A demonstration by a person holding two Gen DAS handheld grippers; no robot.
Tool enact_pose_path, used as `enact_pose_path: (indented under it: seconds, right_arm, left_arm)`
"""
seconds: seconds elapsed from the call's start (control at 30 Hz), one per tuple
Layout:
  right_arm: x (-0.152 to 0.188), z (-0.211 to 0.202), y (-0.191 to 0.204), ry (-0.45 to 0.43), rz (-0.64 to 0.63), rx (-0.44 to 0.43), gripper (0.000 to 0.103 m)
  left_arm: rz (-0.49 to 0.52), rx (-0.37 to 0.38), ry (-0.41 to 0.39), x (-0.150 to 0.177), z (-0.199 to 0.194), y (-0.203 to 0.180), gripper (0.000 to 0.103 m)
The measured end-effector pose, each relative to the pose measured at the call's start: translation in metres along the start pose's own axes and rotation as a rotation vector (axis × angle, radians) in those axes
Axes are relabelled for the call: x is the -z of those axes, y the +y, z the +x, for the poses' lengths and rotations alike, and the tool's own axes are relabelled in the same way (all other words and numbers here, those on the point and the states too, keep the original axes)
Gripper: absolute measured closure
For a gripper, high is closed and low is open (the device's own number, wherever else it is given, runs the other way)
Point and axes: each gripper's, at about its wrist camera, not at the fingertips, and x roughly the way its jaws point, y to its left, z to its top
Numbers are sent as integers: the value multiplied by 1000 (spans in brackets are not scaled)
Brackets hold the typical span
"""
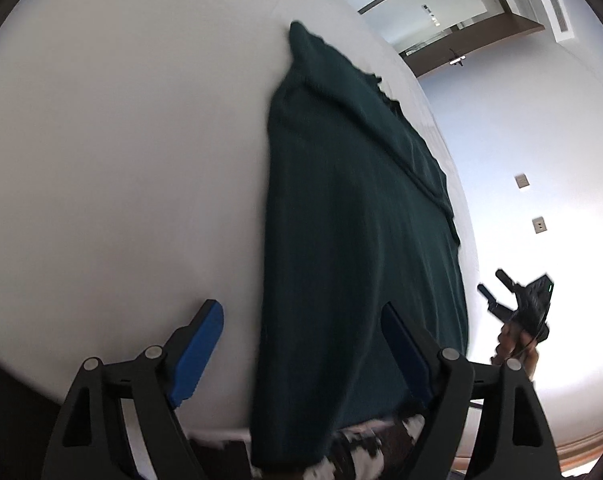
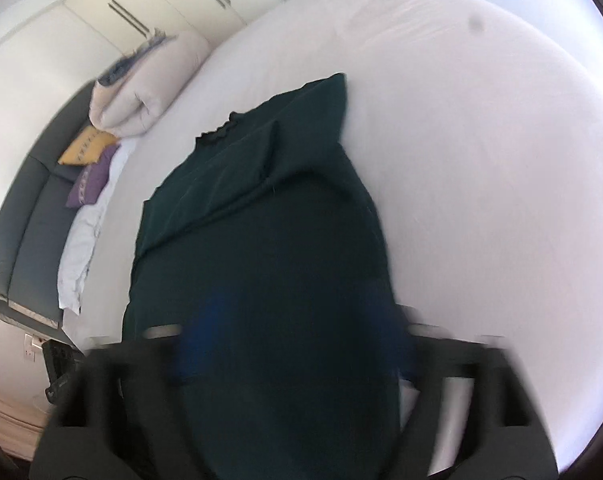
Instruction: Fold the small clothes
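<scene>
A dark green garment [image 1: 353,240] lies lengthwise on the white bed [image 1: 121,160], with a sleeve folded over its far part. My left gripper [image 1: 305,352] hovers over the garment's near end with its blue pads [image 1: 205,344] wide apart and nothing pinched between them. The right gripper [image 1: 513,304] shows at the right edge of the left wrist view, held by a hand off the side of the bed. In the right wrist view the same garment [image 2: 261,220] fills the middle. The right gripper [image 2: 297,344] is motion-blurred there, open above the cloth.
A rolled cream duvet [image 2: 149,92] lies at the head of the bed, with a yellow cushion [image 2: 85,148] and a purple cushion [image 2: 91,184] beside it against a grey headboard [image 2: 29,220]. Wall sockets [image 1: 538,225] are beyond the bed's right side. Patterned clothing of the person [image 1: 373,440] is at the near edge.
</scene>
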Motion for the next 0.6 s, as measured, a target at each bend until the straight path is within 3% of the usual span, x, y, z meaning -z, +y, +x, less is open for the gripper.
enact_pose_path:
  seconds: [0.2, 0.37, 0.47, 0.6]
  right_arm:
    - [63, -34, -31, 50, 67, -100, 19]
    - [96, -42, -42, 88, 103, -130, 20]
    - [106, -45, -46, 94, 119, -145, 20]
    - [113, -49, -47, 91, 122, -160, 20]
  left_arm:
    - [-20, 1, 54, 34, -3, 3, 20]
    - [-148, 56, 85, 52, -3, 24, 17]
    - [-197, 18, 144, 61, 4, 34, 16]
    - [-226, 146, 114, 58, 5, 31, 16]
